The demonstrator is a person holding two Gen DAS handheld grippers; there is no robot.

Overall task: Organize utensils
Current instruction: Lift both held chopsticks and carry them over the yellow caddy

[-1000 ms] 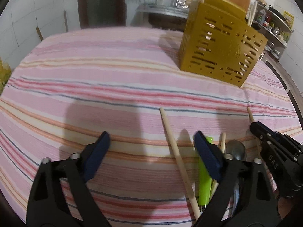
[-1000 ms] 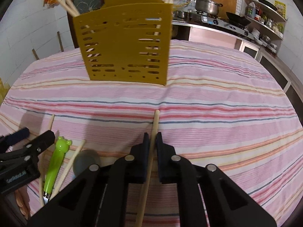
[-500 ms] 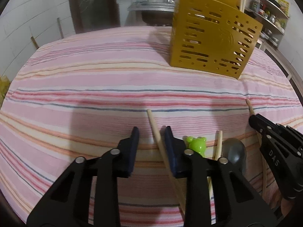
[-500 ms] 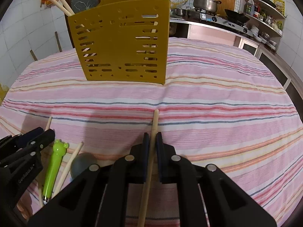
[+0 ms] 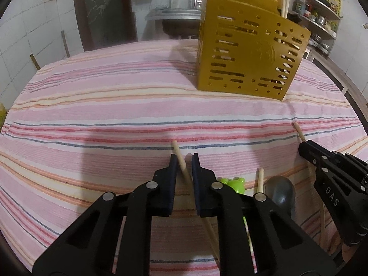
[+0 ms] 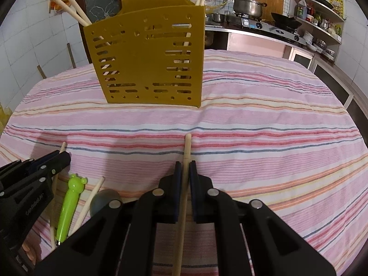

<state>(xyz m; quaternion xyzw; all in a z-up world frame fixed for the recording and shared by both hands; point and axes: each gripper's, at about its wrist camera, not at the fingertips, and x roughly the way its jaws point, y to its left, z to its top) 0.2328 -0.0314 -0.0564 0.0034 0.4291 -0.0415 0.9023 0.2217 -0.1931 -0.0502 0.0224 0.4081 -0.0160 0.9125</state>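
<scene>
Between closed left hand-held gripper (image 5: 184, 161) pads, pale slender wooden chopstick (image 5: 180, 158)

Tablecloth (image 5: 115, 105) – woven striped cloth, matt. Utensil holder (image 5: 248, 55) – mustard plastic, slight sheen. Chopsticks (image 6: 186, 158) bare pale wood. Green pen (image 6: 69, 204) glossy plastic. Spoon (image 5: 281, 191) dull grey metal.

Dim, soft shadows, fisheye-warped edges

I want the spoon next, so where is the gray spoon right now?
In the left wrist view, the gray spoon lies on the striped cloth at lower right, between a loose chopstick and the right gripper.
</scene>
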